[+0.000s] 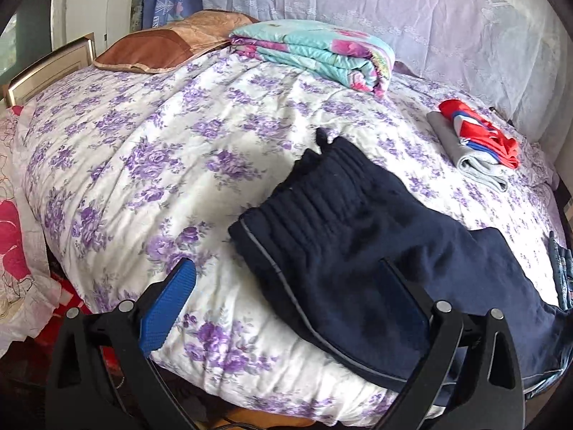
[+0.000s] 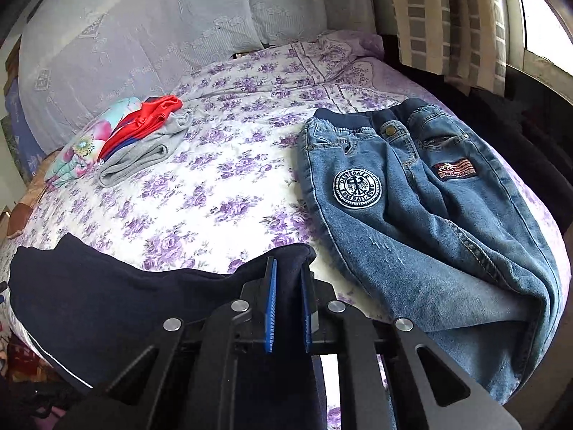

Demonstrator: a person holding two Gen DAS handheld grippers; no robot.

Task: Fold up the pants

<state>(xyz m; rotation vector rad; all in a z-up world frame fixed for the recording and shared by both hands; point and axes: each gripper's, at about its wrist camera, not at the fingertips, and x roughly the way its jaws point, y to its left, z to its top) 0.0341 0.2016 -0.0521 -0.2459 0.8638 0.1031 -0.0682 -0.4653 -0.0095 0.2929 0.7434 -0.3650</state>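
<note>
Navy pants [image 2: 107, 308] between right gripper [image 2: 288, 279] pads

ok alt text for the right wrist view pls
The right tongs are shut on a fold of dark navy pants at the near edge of a bed with a purple-flowered sheet. Blue jeans lie flat at right; folded clothes sit far left.

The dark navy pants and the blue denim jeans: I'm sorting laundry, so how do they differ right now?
The dark navy pants are plain soft fabric with a thin pale side stripe; the blue denim jeans carry a round badge and a flag patch. The right gripper is shut on the navy pants; nothing touches the jeans. Both lie on the purple-flowered bedspread.
</note>
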